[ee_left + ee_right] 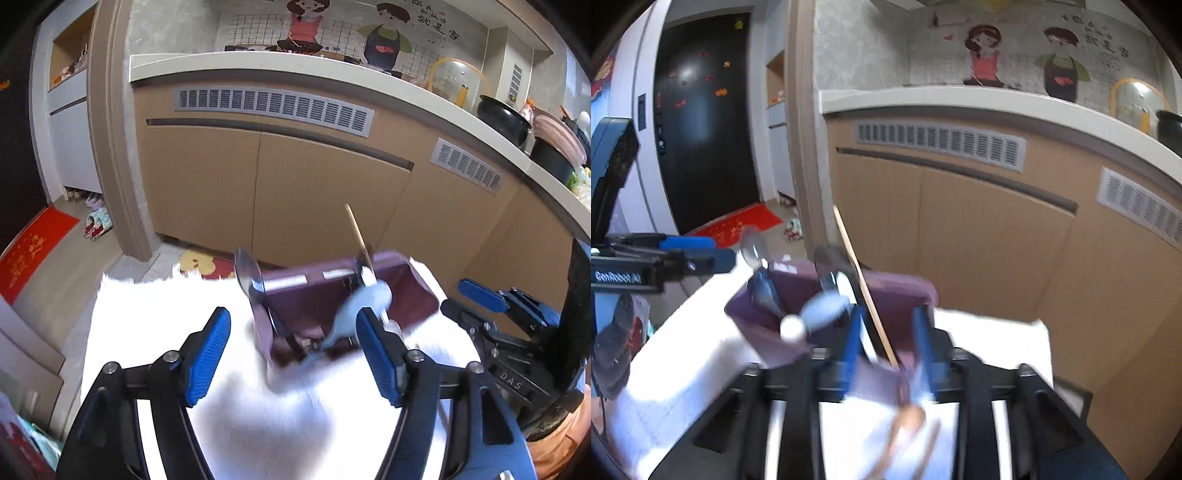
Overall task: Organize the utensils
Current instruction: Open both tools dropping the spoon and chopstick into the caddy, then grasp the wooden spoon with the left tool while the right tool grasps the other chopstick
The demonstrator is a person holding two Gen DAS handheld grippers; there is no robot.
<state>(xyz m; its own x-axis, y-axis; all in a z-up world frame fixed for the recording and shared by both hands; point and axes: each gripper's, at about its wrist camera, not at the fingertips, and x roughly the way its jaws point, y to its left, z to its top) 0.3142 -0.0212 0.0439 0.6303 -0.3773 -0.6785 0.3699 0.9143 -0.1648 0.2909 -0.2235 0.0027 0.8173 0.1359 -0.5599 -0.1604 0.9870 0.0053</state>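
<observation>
One white-covered table (155, 332); on it one purple utensil tray (332, 291) holding two metal spoons (248, 271), one pale blue spoon (364, 301), one wooden chopstick (357, 232); left gripper (295, 354) wide open, empty; right gripper (888, 354) part-open astride the blurred chopstick, grip unclear.

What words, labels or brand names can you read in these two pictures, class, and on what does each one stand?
"GenRobot.AI": white letters on the side of the left gripper, right wrist view.
"DAS": on the black body of the right gripper, left wrist view; any further letters are unreadable.
Chinese characters on the cartoon wall mural: too small and blurred to read.
Gold characters on the red doormat: unreadable.
</observation>
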